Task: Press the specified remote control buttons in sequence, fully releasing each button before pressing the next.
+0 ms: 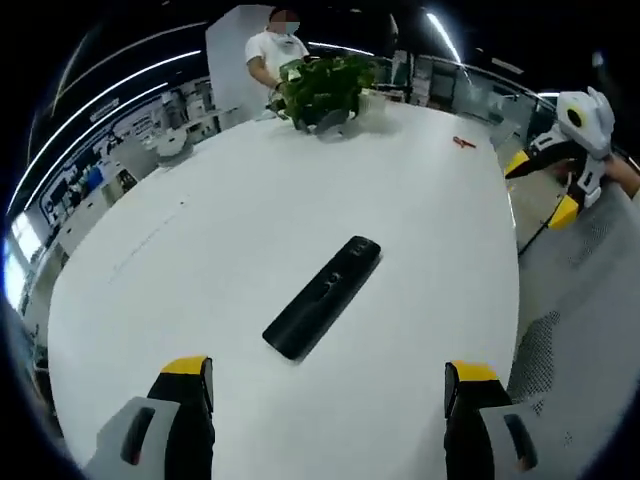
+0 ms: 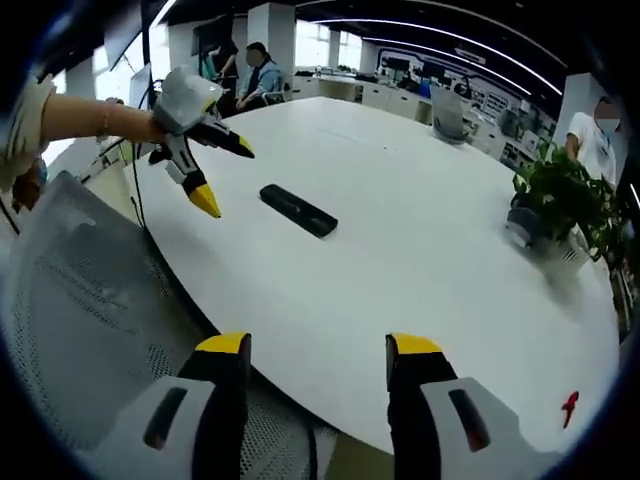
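Note:
A black remote control [image 1: 322, 297] lies flat on the white table [image 1: 230, 230], slanted, with its buttons too small to make out. My left gripper [image 1: 328, 378] is open, its yellow-tipped jaws spread wide just short of the remote's near end. In the right gripper view the remote [image 2: 298, 210] lies beyond the left gripper [image 2: 224, 177], which hovers open at the table's edge. My right gripper [image 2: 318, 350] is open with nothing in it, held back over the table's rim, far from the remote. It also appears open at the right of the left gripper view [image 1: 539, 187].
A potted plant [image 1: 325, 90] stands at the table's far end, with a small red object [image 1: 464, 143] nearby. A grey mesh chair [image 2: 90, 300] sits beside the table edge. People [image 1: 272, 50] stand or sit around the room.

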Action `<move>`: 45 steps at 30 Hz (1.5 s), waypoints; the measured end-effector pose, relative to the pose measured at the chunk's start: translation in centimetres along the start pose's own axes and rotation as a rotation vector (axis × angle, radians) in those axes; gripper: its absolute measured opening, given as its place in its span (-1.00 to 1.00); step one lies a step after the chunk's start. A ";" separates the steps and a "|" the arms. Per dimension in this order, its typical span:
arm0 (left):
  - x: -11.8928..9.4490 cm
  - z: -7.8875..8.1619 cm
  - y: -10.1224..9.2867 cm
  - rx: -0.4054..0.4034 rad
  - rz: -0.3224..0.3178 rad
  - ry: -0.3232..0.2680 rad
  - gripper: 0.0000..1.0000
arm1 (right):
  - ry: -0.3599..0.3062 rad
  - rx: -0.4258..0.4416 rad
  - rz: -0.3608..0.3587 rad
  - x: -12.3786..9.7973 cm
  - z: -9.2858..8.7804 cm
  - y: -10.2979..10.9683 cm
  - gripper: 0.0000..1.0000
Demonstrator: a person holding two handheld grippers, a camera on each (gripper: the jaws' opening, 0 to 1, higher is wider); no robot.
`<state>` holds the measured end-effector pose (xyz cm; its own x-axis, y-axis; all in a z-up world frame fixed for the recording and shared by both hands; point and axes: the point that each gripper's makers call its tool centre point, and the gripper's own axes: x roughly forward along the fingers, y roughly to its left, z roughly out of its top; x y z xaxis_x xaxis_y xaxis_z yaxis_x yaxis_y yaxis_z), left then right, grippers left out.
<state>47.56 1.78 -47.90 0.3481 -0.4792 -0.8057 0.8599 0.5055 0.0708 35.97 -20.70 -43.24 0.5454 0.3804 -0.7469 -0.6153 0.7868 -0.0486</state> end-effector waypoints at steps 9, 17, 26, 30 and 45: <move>1.7 0.9 0.1 0.145 -0.085 0.079 1.00 | 0.016 0.019 -0.020 -0.1 -0.4 -0.5 0.09; 2.5 2.5 1.1 0.291 -0.139 0.160 1.00 | 0.033 0.037 -0.022 0.0 -0.8 -0.7 0.07; 4.0 2.5 1.4 0.336 -0.182 0.207 1.00 | 0.045 0.061 -0.038 0.0 -1.1 -1.1 0.05; 4.6 2.2 1.3 0.343 -0.212 0.224 1.00 | 0.060 0.066 -0.035 0.1 -1.4 -1.1 0.04; 6.1 2.4 2.2 0.426 -0.292 0.300 0.66 | 0.104 0.073 -0.047 0.2 -2.3 -1.3 0.02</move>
<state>52.49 -1.70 -51.24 0.0080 -0.3003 -0.9538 0.9998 0.0212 0.0017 35.58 -22.77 -44.81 0.5081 0.2928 -0.8100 -0.5456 0.8371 -0.0396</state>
